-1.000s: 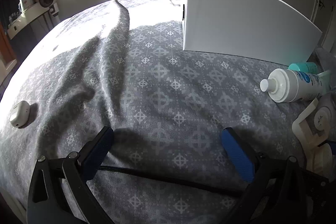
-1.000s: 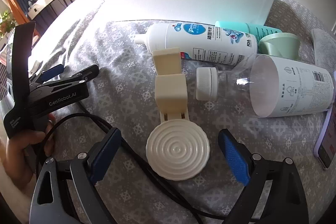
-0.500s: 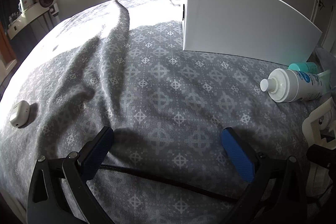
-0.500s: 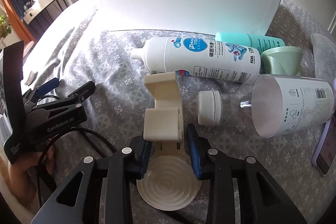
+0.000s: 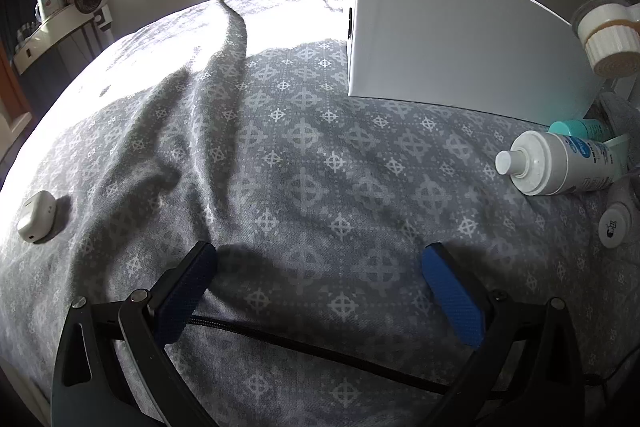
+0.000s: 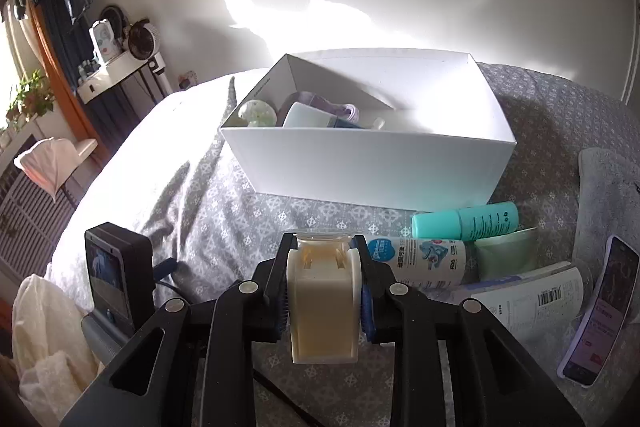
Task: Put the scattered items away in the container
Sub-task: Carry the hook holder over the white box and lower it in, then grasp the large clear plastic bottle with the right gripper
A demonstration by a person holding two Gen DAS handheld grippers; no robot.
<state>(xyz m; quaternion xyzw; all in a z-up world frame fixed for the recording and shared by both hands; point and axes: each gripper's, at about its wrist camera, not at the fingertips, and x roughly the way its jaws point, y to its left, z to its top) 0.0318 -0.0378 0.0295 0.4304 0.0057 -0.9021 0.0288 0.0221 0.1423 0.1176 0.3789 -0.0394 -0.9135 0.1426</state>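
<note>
Carry step: right claw (image 6: 324, 301) clamped on cream holder (image 6: 323, 311), lifted clear of bed, short of the box (image 6: 372, 163). Next: move over box rim, release. Left claw (image 5: 320, 291) wide open, empty.

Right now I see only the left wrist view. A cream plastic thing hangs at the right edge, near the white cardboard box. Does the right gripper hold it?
Observer: Yes. The right gripper is shut on the cream plastic holder, clear of the grey patterned bedspread.
Operator: I see only the box's outer wall. Is it empty inside?
Observer: No. The white cardboard box holds items at its left end, among them a pale round one.
Operator: Does anything lie beyond the bottles?
Observer: A phone in a lilac case lies at the far right.
</note>
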